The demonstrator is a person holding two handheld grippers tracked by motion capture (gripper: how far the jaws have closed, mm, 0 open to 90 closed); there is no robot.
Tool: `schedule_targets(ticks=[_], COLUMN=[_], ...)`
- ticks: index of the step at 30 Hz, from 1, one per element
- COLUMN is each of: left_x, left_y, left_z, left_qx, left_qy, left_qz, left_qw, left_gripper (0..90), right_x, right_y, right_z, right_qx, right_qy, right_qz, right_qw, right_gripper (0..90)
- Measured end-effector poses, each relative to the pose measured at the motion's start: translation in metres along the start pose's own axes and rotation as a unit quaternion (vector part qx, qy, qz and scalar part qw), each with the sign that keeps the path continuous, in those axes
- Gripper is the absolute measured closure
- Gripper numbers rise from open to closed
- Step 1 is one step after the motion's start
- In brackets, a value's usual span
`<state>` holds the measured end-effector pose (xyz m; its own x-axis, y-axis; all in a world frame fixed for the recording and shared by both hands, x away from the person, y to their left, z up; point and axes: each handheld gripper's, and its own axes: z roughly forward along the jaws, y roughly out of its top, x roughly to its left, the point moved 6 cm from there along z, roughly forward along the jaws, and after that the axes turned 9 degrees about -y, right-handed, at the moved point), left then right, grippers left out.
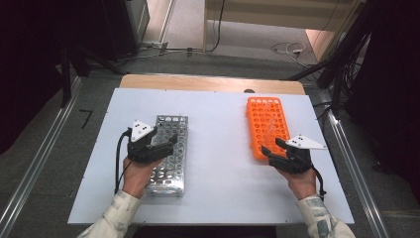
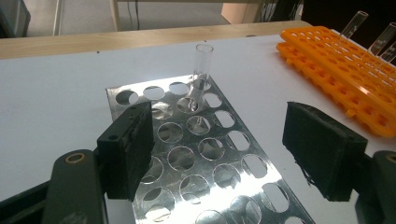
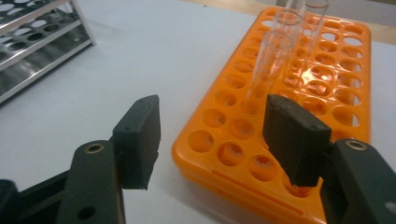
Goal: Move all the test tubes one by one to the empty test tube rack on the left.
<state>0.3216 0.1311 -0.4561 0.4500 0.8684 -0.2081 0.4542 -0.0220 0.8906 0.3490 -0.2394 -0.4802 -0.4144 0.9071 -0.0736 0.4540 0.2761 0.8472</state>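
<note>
The right gripper (image 3: 212, 140) hangs with jaws apart (empty) at the near end of the orange plastic tube rack (image 3: 327, 116), clear glass test tubes (image 3: 271, 70) standing beyond. The left gripper (image 2: 217, 154), likewise spread, hovers over the perforated metal rack (image 2: 224, 154) holding one clear tube (image 2: 201, 70) at its far end.

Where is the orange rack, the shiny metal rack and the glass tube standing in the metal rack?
orange rack (image 1: 268, 128): high view, middle of its holed top.
metal rack (image 2: 205, 154): left gripper view, its holed top plate.
glass tube (image 2: 202, 70): left gripper view, upper clear wall, below its open mouth.
</note>
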Motion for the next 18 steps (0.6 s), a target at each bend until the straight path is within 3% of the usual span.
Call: schedule_targets(ticks=[10, 18], left_x=[0.0, 0.0], left_y=[-0.001, -0.002], left_z=[0.001, 0.003], left_qx=[0.001, 0.003], left_qy=[0.001, 0.001], left_qz=[0.0, 0.0], left_qw=[1.0, 1.0], left_gripper=[24.5, 24.6], right_x=[-0.009, -0.015], right_y=[0.0, 0.001], right_z=[0.025, 0.035], right_qx=[-0.001, 0.002], right_qy=[-0.038, -0.046], right_qz=[0.011, 0.033], right_qw=[0.9992, 0.9984], right_gripper=[50.8, 58.7])
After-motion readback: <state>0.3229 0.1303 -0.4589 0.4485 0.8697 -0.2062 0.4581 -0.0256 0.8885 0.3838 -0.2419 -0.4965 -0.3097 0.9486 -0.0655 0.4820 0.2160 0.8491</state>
